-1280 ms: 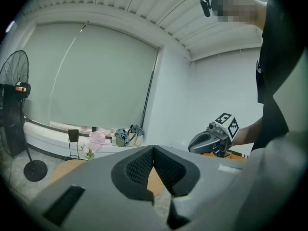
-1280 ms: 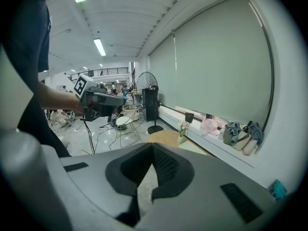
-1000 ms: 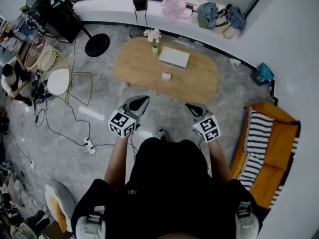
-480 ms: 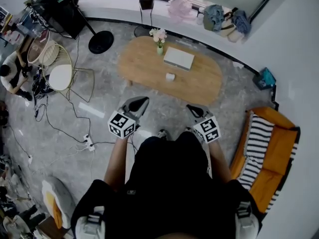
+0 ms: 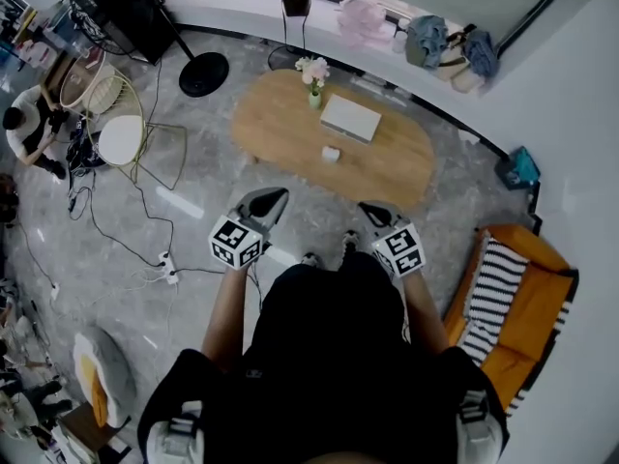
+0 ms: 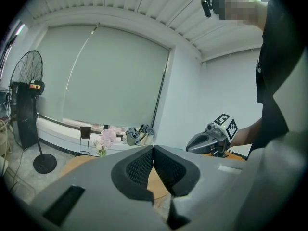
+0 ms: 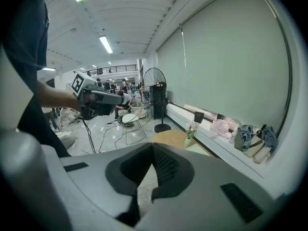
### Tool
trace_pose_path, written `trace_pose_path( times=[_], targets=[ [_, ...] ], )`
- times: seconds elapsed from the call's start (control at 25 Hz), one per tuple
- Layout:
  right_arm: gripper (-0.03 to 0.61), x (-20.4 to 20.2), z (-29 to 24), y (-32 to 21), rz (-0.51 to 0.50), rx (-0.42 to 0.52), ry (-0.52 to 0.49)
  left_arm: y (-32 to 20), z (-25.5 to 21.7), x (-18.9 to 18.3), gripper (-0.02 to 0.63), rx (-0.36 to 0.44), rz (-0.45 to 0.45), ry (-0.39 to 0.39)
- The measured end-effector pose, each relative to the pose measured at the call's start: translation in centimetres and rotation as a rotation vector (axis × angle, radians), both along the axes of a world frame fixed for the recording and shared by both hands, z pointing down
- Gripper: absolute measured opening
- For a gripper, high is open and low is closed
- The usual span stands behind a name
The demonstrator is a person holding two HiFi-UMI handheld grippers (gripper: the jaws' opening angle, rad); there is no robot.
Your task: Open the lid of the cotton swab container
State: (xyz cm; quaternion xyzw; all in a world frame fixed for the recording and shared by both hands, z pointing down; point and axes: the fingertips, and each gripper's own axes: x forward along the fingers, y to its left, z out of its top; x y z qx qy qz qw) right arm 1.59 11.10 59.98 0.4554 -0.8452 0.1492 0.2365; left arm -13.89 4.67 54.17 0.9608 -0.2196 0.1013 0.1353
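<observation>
The cotton swab container point(image 5: 331, 154) is a small white box near the middle of the oval wooden table point(image 5: 280, 129), far ahead of both grippers. My left gripper point(image 5: 274, 197) is held over the floor short of the table, jaws shut and empty. The right gripper point(image 5: 370, 208) is level with it, also shut on nothing. In the left gripper view the closed jaws point(image 6: 153, 150) fill the lower half, with the right gripper point(image 6: 211, 138) beside them. The right gripper view shows its own closed jaws point(image 7: 152, 148) and the left gripper point(image 7: 98, 100).
A vase of flowers point(image 5: 314, 95) and a flat white box point(image 5: 350, 118) also stand on the table. A fan base point(image 5: 203, 73), a wire chair point(image 5: 121, 138) and floor cables point(image 5: 116, 249) lie left; an orange sofa point(image 5: 513, 298) stands right. A person point(image 5: 34, 133) crouches far left.
The whole scene has slid a little in the head view, and a foot now shows ahead of the body. Both grippers keep their places and stay shut.
</observation>
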Motion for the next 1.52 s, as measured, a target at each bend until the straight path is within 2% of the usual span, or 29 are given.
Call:
trace_pose_path(
  times=[0.4,0.88,1.08,1.28,1.52],
  targets=[
    [-0.005,5.9,-0.3,-3.7,-0.068,0.003,0.006,-2.1,-0.8,5.7,0.000,0.012,-0.052,-0.001],
    [-0.005,8.8,0.6,-5.8,-0.181,-0.014,-0.006,-2.6,-0.8,7.8,0.000,0.015,-0.172,-0.022],
    [-0.005,9.5,2.1,-5.8,-0.220,-0.047,0.007,-2.6,-0.6,7.6,0.000,0.004,-0.212,-0.021],
    [-0.005,9.2,2.7,-6.4,-0.210,-0.069,0.010,-3.3,0.3,6.1,0.000,-0.020,-0.223,-0.028],
    [-0.005,7.3,3.1,-8.8,-0.183,-0.077,0.019,-6.1,0.2,5.1,0.000,-0.015,-0.173,-0.021]
  ],
)
